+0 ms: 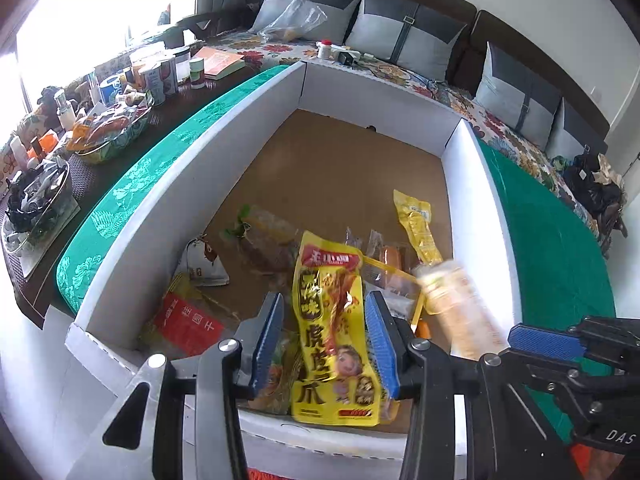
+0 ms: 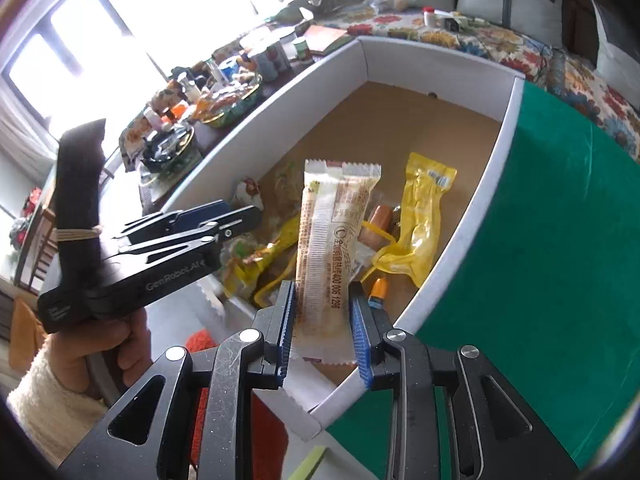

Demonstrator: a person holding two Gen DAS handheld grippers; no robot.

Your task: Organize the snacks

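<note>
A white cardboard box point(image 1: 256, 108) with a brown floor holds several snack packets. My left gripper point(image 1: 326, 340) is shut on a yellow chicken-feet packet point(image 1: 332, 332) and holds it upright above the box's near end. My right gripper point(image 2: 324, 332) is shut on a long beige snack bar wrapper point(image 2: 328, 256), held upright over the box point(image 2: 484, 184). The bar also shows blurred in the left wrist view point(image 1: 456, 304), with the right gripper's blue fingers point(image 1: 544, 342) beside it. A yellow packet point(image 2: 424, 216) lies in the box. The left gripper also shows in the right wrist view point(image 2: 224, 220).
A green cloth point(image 1: 552, 248) lies on both sides of the box. A cluttered table with cans, bottles and bowls of snacks point(image 1: 112, 128) stands to the left. A sofa with grey cushions point(image 1: 404, 28) and a floral cover runs behind.
</note>
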